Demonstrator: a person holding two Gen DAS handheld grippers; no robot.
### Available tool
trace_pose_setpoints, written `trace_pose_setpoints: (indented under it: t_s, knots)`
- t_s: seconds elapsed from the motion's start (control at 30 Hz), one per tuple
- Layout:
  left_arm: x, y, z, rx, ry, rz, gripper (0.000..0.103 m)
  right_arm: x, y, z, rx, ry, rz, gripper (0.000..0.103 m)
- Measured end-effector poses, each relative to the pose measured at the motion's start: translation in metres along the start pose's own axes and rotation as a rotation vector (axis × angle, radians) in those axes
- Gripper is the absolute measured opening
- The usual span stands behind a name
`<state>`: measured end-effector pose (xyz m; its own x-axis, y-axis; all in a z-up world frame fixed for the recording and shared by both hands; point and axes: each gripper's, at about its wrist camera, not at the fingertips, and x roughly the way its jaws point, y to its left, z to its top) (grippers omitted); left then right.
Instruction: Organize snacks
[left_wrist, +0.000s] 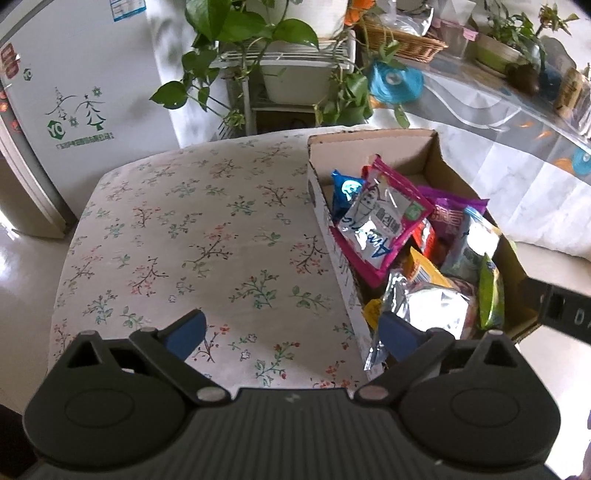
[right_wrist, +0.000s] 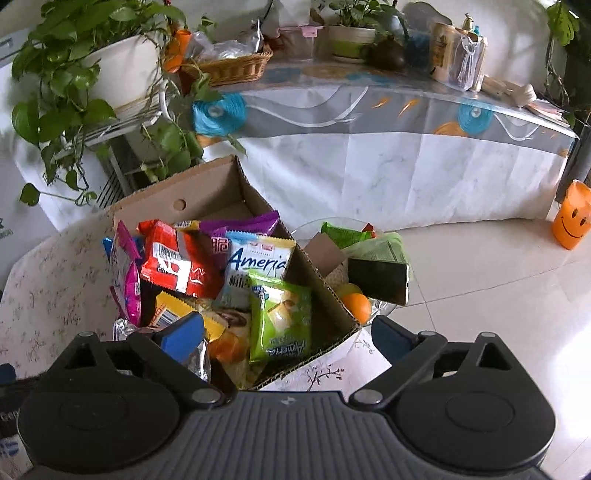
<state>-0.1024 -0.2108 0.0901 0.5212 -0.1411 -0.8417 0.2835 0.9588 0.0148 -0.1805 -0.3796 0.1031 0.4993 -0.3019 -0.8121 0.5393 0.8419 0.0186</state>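
Observation:
A cardboard box (left_wrist: 432, 162) (right_wrist: 207, 192) stands on a floral cloth (left_wrist: 192, 236) and holds several snack packets. Among them are a pink and silver packet (left_wrist: 384, 221), a silver foil packet (left_wrist: 432, 306), a red packet (right_wrist: 177, 262), a blue and white packet (right_wrist: 258, 262) and a green packet (right_wrist: 280, 317). My left gripper (left_wrist: 291, 332) is open over the cloth beside the box's left wall, its right pad by the foil packet. My right gripper (right_wrist: 291, 336) is open above the box's near corner, with nothing pressed between its pads.
A glass dish (right_wrist: 369, 266) right of the box holds an orange, a dark phone and wrappers. Behind stand potted plants (left_wrist: 258, 29), a wicker basket (right_wrist: 236, 66) and a long covered table (right_wrist: 406, 122). An orange smiley cup (right_wrist: 570, 218) sits on the tiled floor. A fridge (left_wrist: 74, 92) is at left.

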Motion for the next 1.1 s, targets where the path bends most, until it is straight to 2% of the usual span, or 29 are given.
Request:
trace_pose_setpoints:
  t_s: [0.57, 1.1]
  knots:
    - [0.002, -0.018, 0.005, 0.060, -0.009, 0.055, 0.100, 0.003, 0.012, 0.000, -0.038, 0.019, 0.016, 0.101]
    - [0.003, -0.021, 0.003, 0.070, -0.015, 0.037, 0.100, 0.006, 0.020, 0.003, -0.056, 0.020, 0.028, 0.101]
